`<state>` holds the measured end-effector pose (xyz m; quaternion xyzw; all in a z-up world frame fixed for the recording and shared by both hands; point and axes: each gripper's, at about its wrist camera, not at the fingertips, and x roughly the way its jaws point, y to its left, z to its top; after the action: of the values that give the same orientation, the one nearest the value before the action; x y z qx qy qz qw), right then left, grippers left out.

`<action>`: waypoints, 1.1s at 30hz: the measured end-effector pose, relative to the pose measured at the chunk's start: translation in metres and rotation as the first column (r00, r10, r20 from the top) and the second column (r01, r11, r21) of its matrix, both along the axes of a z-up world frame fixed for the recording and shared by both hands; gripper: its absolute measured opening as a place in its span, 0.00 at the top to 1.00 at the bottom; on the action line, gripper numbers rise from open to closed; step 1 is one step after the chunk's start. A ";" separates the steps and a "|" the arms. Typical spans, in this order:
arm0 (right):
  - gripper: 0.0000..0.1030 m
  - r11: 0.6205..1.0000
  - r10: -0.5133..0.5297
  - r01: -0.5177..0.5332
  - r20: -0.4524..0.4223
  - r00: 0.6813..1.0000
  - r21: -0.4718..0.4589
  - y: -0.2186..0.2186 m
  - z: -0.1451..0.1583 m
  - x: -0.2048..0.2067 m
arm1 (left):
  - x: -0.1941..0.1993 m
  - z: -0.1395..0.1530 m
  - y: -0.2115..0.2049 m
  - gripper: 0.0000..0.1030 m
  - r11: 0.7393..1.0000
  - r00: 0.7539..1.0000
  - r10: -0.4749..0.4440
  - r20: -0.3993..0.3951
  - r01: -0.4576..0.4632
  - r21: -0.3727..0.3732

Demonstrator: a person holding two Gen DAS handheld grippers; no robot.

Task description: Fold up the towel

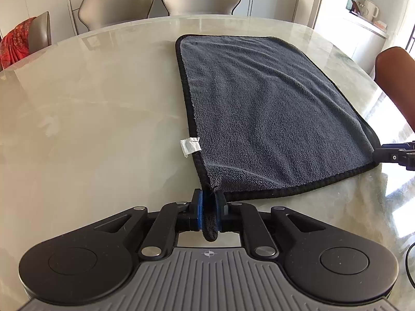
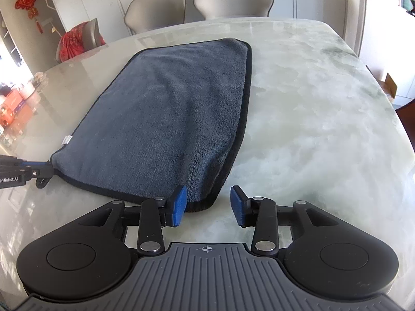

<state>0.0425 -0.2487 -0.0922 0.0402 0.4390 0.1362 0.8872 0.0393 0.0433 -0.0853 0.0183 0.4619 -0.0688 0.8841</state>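
Note:
A dark grey towel [image 1: 262,108] with a black hem lies flat on the marble table [image 1: 90,108]; it looks doubled over. A white label [image 1: 190,146] sticks out of its left edge. My left gripper [image 1: 209,202] is shut on the towel's near left corner, and the hem bunches between the blue pads. In the right wrist view the towel [image 2: 166,119] lies ahead to the left. My right gripper [image 2: 208,203] is open, its fingers on either side of the near right corner, with the left pad [image 2: 179,204] over the hem.
Two grey chairs [image 1: 160,0] stand at the table's far edge. A chair with a red cushion [image 1: 18,41] stands at the far left. A brown chair [image 1: 396,83] stands at the right. Bare table [image 2: 324,119] lies to the right of the towel.

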 end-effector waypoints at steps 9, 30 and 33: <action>0.37 1.000 0.028 -0.028 -0.017 0.999 -0.012 0.008 0.000 0.007 | 0.001 -0.003 0.003 0.67 0.999 0.999 0.040 -0.002 -0.039 0.024; 0.96 0.989 -0.072 0.074 -0.025 0.997 0.125 -0.011 0.001 0.011 | 0.009 -0.008 -0.011 0.29 0.999 0.999 -0.003 -0.042 0.004 0.039; 0.96 0.986 -0.079 0.079 -0.007 0.997 0.146 -0.012 0.007 0.008 | 0.009 -0.007 -0.011 0.53 0.999 0.999 -0.015 -0.029 0.016 0.031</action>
<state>0.0507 -0.2612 -0.0855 0.1226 0.4264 0.1328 0.8863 0.0484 0.0325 -0.0925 0.0347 0.4757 -0.0685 0.8763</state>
